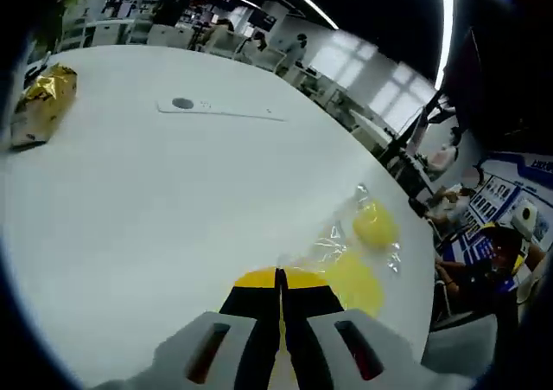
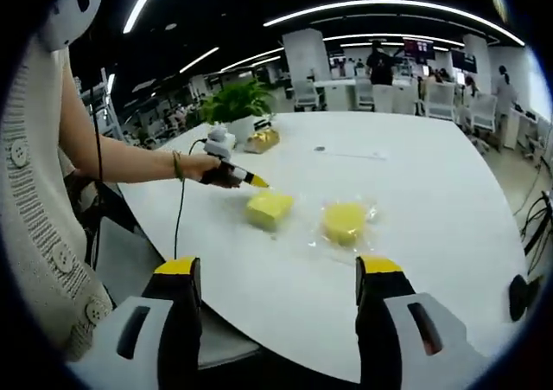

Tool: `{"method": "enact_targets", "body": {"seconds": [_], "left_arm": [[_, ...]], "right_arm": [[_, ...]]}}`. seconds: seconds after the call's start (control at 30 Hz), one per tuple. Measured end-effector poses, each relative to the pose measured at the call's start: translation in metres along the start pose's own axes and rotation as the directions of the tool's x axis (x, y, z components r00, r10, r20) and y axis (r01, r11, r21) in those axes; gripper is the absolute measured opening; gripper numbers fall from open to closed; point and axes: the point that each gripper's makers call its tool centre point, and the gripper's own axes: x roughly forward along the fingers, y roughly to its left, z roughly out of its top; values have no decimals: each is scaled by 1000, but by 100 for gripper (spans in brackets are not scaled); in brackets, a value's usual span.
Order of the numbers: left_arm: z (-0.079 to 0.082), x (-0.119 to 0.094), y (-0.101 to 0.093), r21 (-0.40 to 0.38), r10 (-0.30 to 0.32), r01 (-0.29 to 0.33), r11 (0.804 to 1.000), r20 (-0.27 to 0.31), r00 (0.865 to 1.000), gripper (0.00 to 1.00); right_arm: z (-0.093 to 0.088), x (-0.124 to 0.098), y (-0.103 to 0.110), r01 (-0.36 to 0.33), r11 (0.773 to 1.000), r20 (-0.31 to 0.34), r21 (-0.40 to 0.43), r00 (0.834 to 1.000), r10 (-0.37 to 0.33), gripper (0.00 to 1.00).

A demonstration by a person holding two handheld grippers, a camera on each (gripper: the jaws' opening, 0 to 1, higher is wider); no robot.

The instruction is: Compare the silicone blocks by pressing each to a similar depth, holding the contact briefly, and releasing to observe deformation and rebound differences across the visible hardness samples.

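Two yellow silicone blocks lie on the white table (image 2: pixel 432 200). The bare block (image 2: pixel 269 208) sits left of the block in clear wrap (image 2: pixel 344 221). My left gripper (image 2: pixel 257 182), held by a person's hand (image 2: pixel 207 167), is shut with nothing in it, its yellow tips at the bare block's far edge; whether they touch, I cannot tell. In the left gripper view the shut left gripper (image 1: pixel 279 278) points just left of the bare block (image 1: pixel 356 288), with the wrapped block (image 1: pixel 376 226) beyond. My right gripper (image 2: pixel 281 269) stands open near the table's front edge, well short of both blocks.
A gold foil bag (image 1: pixel 43 100) and a flat white strip with a dark spot (image 1: pixel 216 107) lie farther out on the table. A potted plant (image 2: pixel 235 103) stands at the far corner beside the gold bag (image 2: pixel 262 137). A person's arm and body are on the left.
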Motion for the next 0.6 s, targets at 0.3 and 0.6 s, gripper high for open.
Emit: {"method": "enact_targets", "body": {"seconds": [0.3,0.6], "left_arm": [[3,-7,-1,-7,29,-29,1000,22,999,5],[1,-40,-18,119,105,-109,987,39,994,37]], "right_arm": [[6,1,0,-8,1000,12,-17,1000,8,67],[12,-3,9,-29,999,43,-28,999,30,66]]}}
